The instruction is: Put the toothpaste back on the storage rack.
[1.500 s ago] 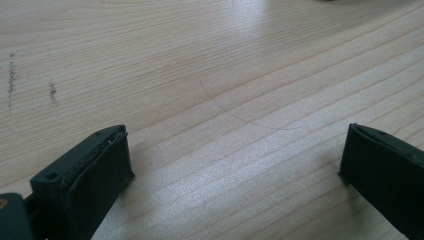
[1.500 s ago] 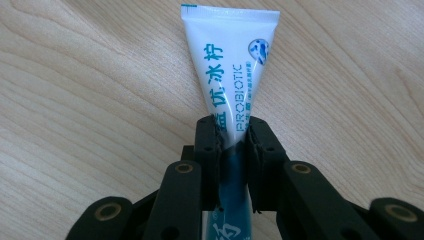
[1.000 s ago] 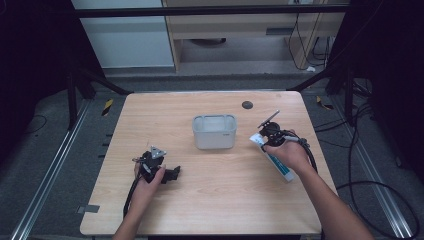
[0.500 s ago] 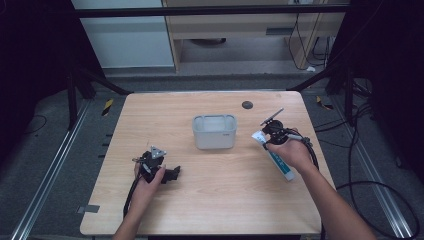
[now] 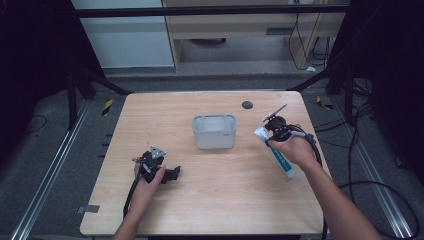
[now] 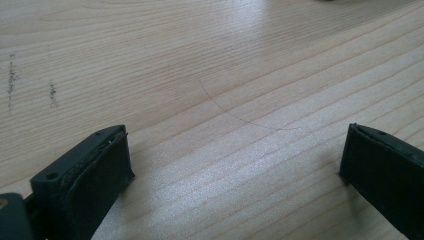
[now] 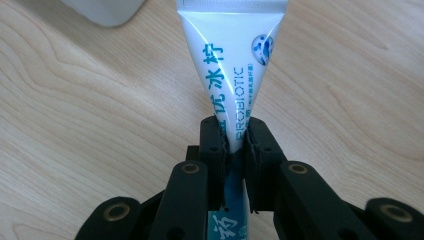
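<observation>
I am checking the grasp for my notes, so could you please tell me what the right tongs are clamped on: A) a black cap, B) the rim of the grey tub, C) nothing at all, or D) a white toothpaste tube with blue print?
D: in the right gripper view the right tongs pinch the white toothpaste tube between both pads, while the grey tub stands apart on the table.

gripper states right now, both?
Left gripper: open, nothing between its jaws, resting on the table.
Right gripper: shut on the toothpaste tube.
</observation>
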